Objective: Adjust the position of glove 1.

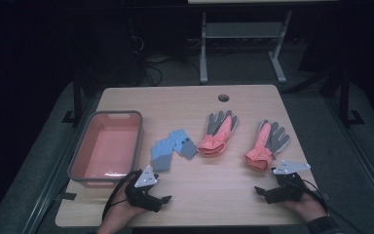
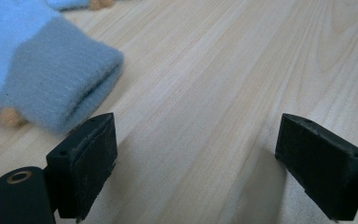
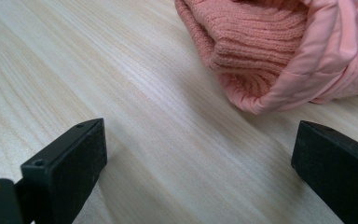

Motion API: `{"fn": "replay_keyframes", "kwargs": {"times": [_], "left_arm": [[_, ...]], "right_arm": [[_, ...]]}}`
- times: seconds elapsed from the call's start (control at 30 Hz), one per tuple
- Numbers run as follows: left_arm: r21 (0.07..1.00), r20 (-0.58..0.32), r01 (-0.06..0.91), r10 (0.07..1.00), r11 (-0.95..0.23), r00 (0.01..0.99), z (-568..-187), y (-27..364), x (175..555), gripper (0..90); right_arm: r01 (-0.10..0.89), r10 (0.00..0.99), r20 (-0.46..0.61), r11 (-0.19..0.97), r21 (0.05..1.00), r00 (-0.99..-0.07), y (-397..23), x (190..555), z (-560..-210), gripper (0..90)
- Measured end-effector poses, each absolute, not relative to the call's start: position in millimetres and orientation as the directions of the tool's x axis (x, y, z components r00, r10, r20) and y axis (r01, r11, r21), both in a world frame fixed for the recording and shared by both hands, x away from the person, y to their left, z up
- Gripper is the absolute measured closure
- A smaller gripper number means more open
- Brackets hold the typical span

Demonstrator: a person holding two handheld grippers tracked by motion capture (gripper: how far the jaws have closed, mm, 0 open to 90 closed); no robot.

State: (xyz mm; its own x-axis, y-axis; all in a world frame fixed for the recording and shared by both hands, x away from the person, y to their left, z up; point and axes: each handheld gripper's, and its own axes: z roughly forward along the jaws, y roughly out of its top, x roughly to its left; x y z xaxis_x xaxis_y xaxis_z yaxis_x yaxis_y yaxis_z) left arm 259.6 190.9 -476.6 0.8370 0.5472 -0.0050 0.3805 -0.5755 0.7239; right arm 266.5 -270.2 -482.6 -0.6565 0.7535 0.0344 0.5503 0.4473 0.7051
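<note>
Fingers of the left gripper (image 1: 161,199) stand apart, empty, just beside the blue glove (image 2: 37,79) on the desk (image 1: 214,195). Fingers of the right gripper (image 1: 259,191) stand apart, empty, near the pink glove (image 3: 279,51) cuff.

Right gripper (image 3: 198,172) low over the pale wooden table (image 3: 98,60), its two black jaws spread wide with bare wood between them, pink glove (image 3: 279,51) lying just beyond on the far right, ribbed knit cuff facing the jaws, untouched
</note>
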Motion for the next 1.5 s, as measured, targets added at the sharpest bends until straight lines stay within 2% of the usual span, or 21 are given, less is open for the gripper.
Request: {"fn": "replay_keyframes", "kwargs": {"times": [0.4, 0.7, 0.87, 1.27, 1.5], "left_arm": [[0.712, -0.033, 0.416, 0.564, -0.566, 0.825, -474, 188, 259, 12.9], [0.76, 0.001, 0.372, 0.573, -0.534, 0.82, -449, 176, 259, 14.6], [0.777, 0.006, 0.382, 0.612, -0.501, 0.791, -438, 166, 272, 23.9], [0.778, -0.003, 0.401, 0.635, -0.485, 0.773, -432, 133, 317, 51.6], [0.765, 0.009, 0.402, 0.632, -0.503, 0.775, -433, 121, 341, 57.7]], "right_arm": [[0.548, 0.751, 0.034, 0.45, 0.705, -0.66, -271, 266, -483, 2.9], [0.55, 0.752, 0.037, 0.447, 0.705, -0.658, -270, 264, -483, 2.9], [0.55, 0.753, 0.037, 0.446, 0.706, -0.657, -270, 263, -483, 2.9], [0.551, 0.753, 0.038, 0.446, 0.705, -0.657, -270, 263, -483, 2.9], [0.551, 0.753, 0.038, 0.446, 0.705, -0.657, -270, 263, -483, 2.9]]}}
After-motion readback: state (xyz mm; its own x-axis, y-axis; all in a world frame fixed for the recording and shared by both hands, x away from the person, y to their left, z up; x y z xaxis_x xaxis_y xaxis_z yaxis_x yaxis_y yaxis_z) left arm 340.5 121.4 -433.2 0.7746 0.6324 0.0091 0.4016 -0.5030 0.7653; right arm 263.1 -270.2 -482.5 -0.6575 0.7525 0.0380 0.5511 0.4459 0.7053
